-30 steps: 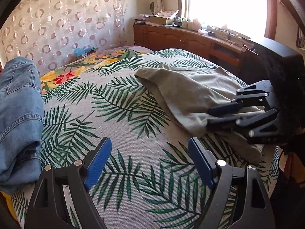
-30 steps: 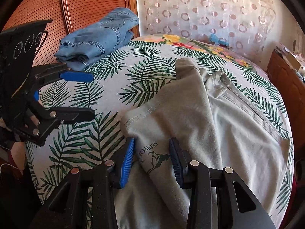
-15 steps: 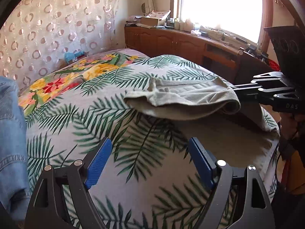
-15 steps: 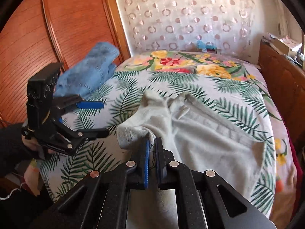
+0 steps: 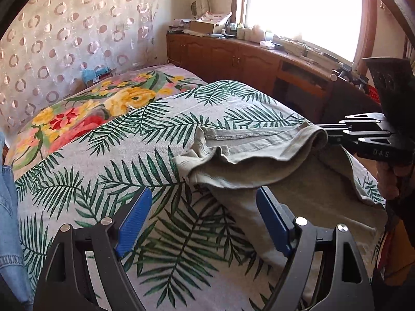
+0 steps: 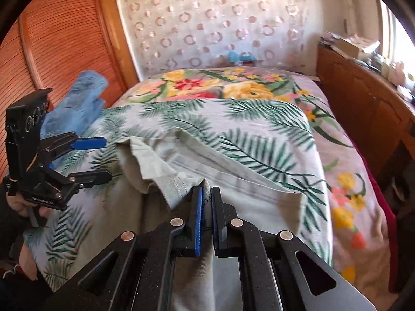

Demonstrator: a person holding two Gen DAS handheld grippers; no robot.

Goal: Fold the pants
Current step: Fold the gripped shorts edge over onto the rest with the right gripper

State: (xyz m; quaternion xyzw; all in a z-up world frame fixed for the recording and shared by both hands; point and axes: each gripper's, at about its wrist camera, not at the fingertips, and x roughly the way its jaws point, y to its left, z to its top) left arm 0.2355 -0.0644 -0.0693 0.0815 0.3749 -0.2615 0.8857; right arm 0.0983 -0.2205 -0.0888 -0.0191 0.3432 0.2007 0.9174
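Note:
Pale grey-green pants (image 5: 259, 155) lie on the palm-leaf bedspread (image 5: 129, 142). My right gripper (image 6: 206, 197) is shut on a fold of the pants (image 6: 233, 181) and holds that edge lifted above the bed. It also shows in the left wrist view (image 5: 329, 137), pinching the raised cloth. My left gripper (image 5: 205, 217) is open and empty, low over the bedspread beside the hanging part of the pants. It shows in the right wrist view (image 6: 96, 158) at the left, jaws apart.
Folded blue jeans (image 6: 80, 101) lie at the bed's left side near a wooden wardrobe (image 6: 52, 51). A floral blanket (image 6: 220, 85) covers the head end. A wooden cabinet (image 5: 246, 59) with clutter runs under the window.
My right gripper closed on the pants' edge and lifted it, drawing the cloth up and over. My left gripper stayed open and shifted toward the pants.

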